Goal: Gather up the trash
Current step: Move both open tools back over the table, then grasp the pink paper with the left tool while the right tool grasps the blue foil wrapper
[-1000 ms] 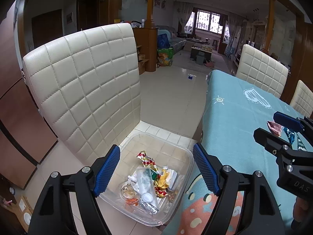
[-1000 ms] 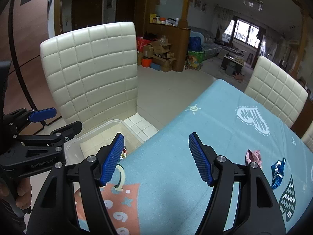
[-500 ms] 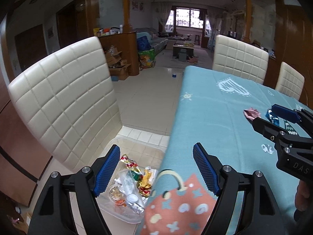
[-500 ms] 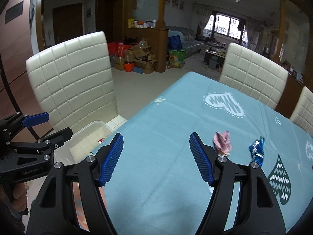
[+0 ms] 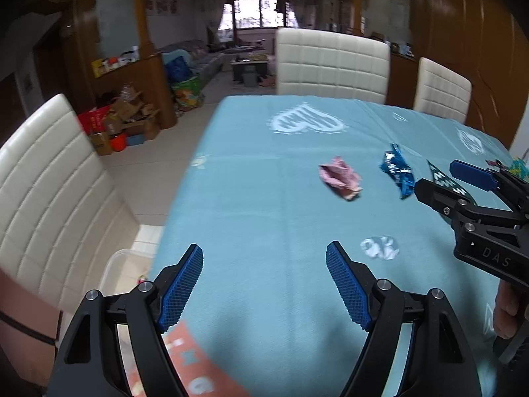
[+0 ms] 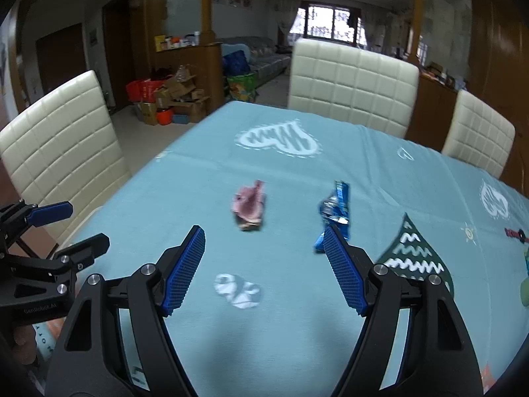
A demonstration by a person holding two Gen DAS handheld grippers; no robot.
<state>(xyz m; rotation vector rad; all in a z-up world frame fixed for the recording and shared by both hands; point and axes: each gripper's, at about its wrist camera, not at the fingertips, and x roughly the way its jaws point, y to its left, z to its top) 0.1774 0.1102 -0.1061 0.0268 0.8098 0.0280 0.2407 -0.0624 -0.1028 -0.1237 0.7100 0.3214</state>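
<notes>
Left wrist view. The left gripper [image 5: 264,284] hangs over the near part of the table [image 5: 264,205], which is covered by a light blue printed cloth; its jaws stand apart with nothing between them. Two pieces of trash lie on the cloth ahead: a crumpled pink wrapper [image 5: 340,178] and, just to its right, a blue foil wrapper [image 5: 398,172]. The two are near each other but not touching. At the lower left, beside the table edge and below a white chair [image 5: 46,192], the rim of a clear plastic bin [image 5: 114,264] shows; its contents are mostly hidden here. The right gripper [image 5: 443,182] enters from the right edge, close to the blue foil wrapper.

Right wrist view. The right gripper [image 6: 264,264] has just been opening; its jaws are parted and empty. The pink wrapper [image 6: 248,205] lies ahead between the lines of the two fingers, and the blue foil wrapper [image 6: 334,213] sits just beyond the right finger. The left gripper [image 6: 71,228] appears at the left edge.

Progress. Judging by these views, neither wrapper is yet collected; both remain to be picked up and carried to the bin.
</notes>
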